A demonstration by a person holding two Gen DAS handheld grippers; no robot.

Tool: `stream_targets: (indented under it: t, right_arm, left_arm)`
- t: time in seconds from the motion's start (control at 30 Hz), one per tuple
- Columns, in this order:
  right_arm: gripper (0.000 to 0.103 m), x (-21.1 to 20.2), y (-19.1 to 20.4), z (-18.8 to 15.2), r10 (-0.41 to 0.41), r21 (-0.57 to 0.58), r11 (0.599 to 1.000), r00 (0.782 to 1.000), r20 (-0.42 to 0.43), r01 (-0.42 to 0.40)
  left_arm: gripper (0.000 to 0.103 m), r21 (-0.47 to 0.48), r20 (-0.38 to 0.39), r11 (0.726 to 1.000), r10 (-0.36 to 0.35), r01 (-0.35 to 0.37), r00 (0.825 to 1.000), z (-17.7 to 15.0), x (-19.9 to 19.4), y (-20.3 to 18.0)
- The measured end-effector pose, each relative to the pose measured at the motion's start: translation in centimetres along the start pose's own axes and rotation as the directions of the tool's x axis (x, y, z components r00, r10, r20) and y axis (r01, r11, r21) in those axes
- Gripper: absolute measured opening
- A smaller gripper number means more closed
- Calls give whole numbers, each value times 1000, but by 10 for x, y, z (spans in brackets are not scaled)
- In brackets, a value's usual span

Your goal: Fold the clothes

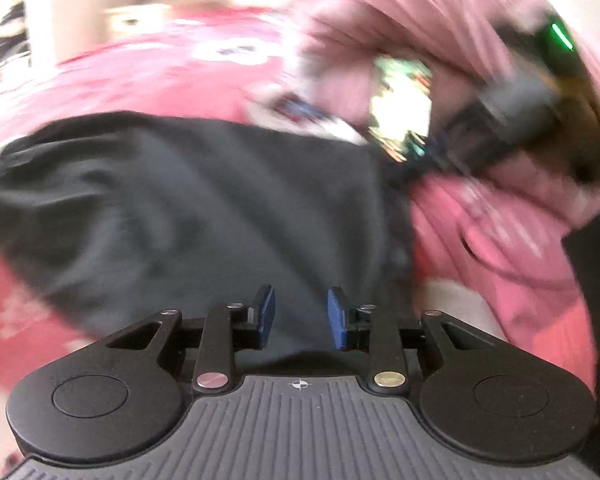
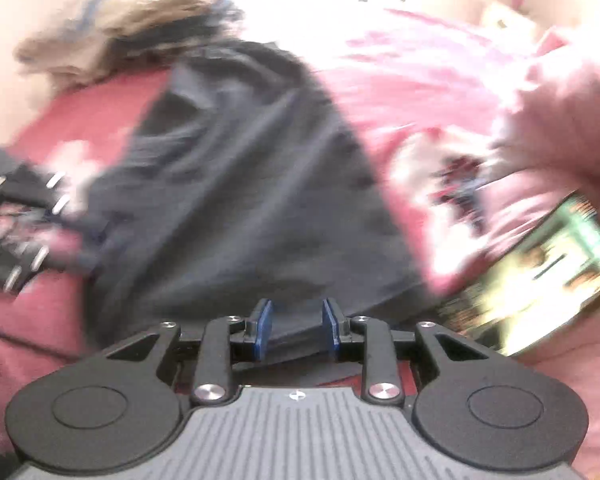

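A dark grey garment (image 1: 204,208) lies spread over a red patterned bed cover (image 1: 28,312). My left gripper (image 1: 302,316) is open just above the garment's near part, with nothing pinched between its blue pads (image 1: 266,312). In the right wrist view the same garment (image 2: 240,184) fills the middle. My right gripper (image 2: 297,330) is open at its near edge, and a fold of the dark cloth lies in the gap between the pads (image 2: 264,330). Each gripper shows blurred in the other's view: the right one (image 1: 500,120) at the garment's right side, the left one (image 2: 20,220) at its left side. Both frames are motion-blurred.
A bright-screened phone or printed card (image 2: 540,268) lies on the cover to the right of the garment. A pink cloth or sleeve (image 1: 420,20) hangs above it. A heap of other clothes (image 2: 120,12) sits at the far left, and pale walls stand behind the bed.
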State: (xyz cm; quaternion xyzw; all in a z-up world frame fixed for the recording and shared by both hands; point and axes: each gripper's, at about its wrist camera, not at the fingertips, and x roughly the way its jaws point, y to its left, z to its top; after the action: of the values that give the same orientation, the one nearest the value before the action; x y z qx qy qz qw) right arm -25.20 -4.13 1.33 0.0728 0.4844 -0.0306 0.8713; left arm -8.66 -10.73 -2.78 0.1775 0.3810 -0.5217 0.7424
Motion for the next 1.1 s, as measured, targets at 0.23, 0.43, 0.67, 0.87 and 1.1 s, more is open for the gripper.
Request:
stream_targets:
  t: [0.23, 0.43, 0.67, 0.87, 1.1]
  right_arm:
    - [30, 11, -31, -6, -124, 235, 965, 992, 19, 117]
    - [31, 20, -55, -29, -88, 467, 883, 994, 69, 46]
    - [37, 30, -77, -50, -74, 664, 747, 990, 122, -26]
    - [37, 21, -81, -51, -159, 700, 714, 972, 172, -7]
    - [37, 16, -81, -45, -255, 685, 724, 954, 160, 78]
  left_arm:
    - [29, 58, -129, 998, 24, -17, 991, -25, 34, -27]
    - [30, 52, -133, 998, 26, -19, 991, -27, 37, -27]
    - [31, 62, -129, 997, 43, -36, 991, -31, 37, -34]
    - [31, 58, -133, 997, 53, -45, 990, -32, 37, -36]
    - [31, 58, -132, 997, 55, -48, 990, -33, 36, -36]
